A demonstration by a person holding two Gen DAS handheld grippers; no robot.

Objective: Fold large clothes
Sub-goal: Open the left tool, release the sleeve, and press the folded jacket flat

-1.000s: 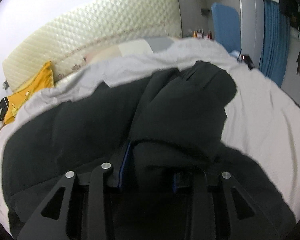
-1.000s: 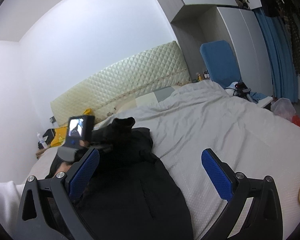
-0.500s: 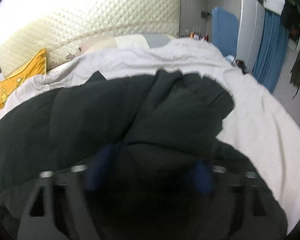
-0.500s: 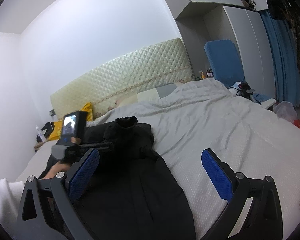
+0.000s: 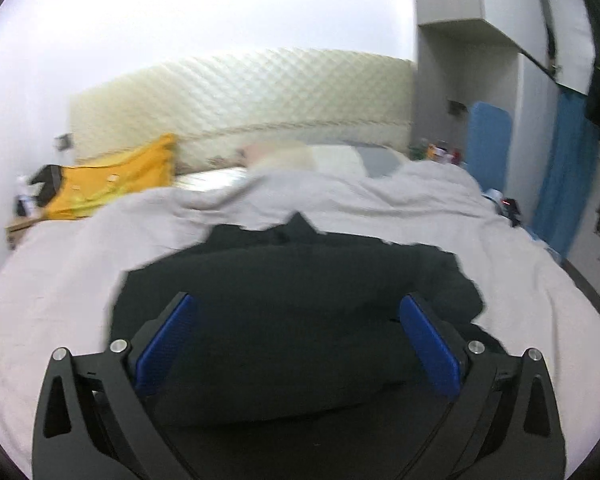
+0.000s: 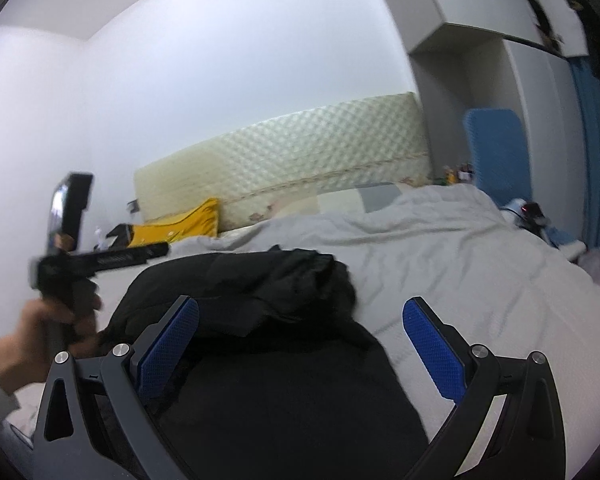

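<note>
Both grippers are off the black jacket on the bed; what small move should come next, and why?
Probably bring the right gripper down to the black jacket's unfolded lower part and pinch its edge. The left gripper has just been opening, nothing between its pads; the upper part already lies folded over.

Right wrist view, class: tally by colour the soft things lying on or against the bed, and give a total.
Black padded jacket: 1
Yellow cushion: 1
Light grey duvet: 1
Total: 3
</note>
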